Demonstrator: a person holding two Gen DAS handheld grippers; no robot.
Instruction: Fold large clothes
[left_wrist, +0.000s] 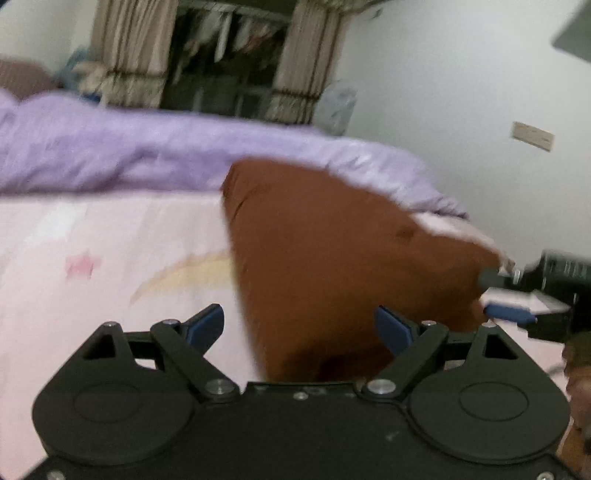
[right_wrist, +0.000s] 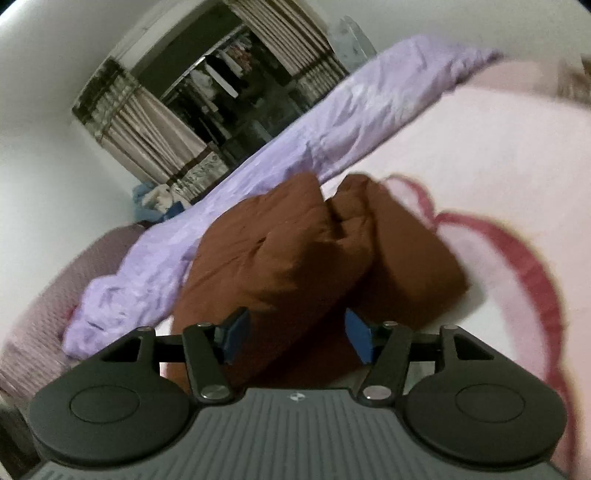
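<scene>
A brown garment (left_wrist: 332, 251) lies folded in thick layers on the pink bed sheet (left_wrist: 92, 258). My left gripper (left_wrist: 299, 326) is open, its blue pads wide apart on either side of the cloth's near edge without pressing it. In the right wrist view the same brown garment (right_wrist: 288, 251) shows as two bulky folds. My right gripper (right_wrist: 297, 334) is open, with a fold running between its blue pads (right_wrist: 357, 336). The right gripper (left_wrist: 498, 295) also shows at the garment's right corner in the left wrist view.
A rumpled purple quilt (left_wrist: 147, 155) lies along the far side of the bed behind the garment. Beyond it are striped curtains (left_wrist: 133, 48) around a dark opening with hanging clothes. A white wall (left_wrist: 443, 92) stands at the right. The sheet (right_wrist: 480, 155) carries a red printed outline.
</scene>
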